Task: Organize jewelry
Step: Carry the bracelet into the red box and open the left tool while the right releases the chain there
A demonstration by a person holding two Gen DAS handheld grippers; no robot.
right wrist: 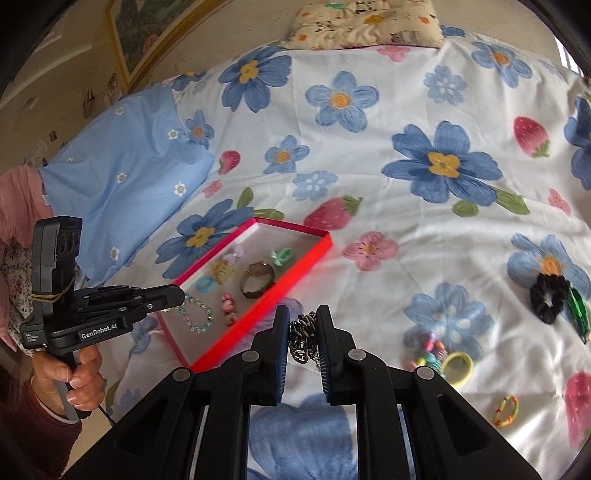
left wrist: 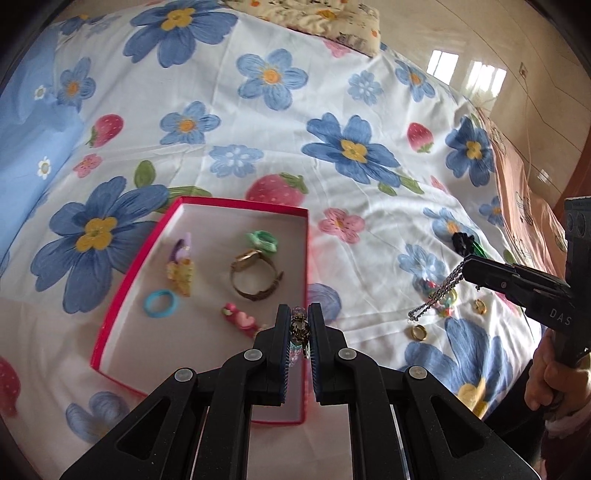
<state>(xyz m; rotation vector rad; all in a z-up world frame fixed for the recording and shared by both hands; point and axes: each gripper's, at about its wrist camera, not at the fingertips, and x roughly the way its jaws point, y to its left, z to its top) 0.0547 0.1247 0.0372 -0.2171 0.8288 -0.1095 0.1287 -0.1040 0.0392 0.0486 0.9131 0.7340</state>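
Note:
A red-walled box with a white floor lies on the flowered bedspread; it also shows in the right wrist view. Inside lie a bronze bangle, a green ring, a blue ring, a yellow-purple clip and a pink charm. My left gripper is shut on a beaded bracelet that hangs over the box's near end. My right gripper is shut on a silver chain, held above the bed right of the box.
Loose pieces lie on the bed to the right: a black scrunchie, a green clip, a yellow ring, a colourful bead pile, a small striped ring, gold rings. A pillow lies at the far edge.

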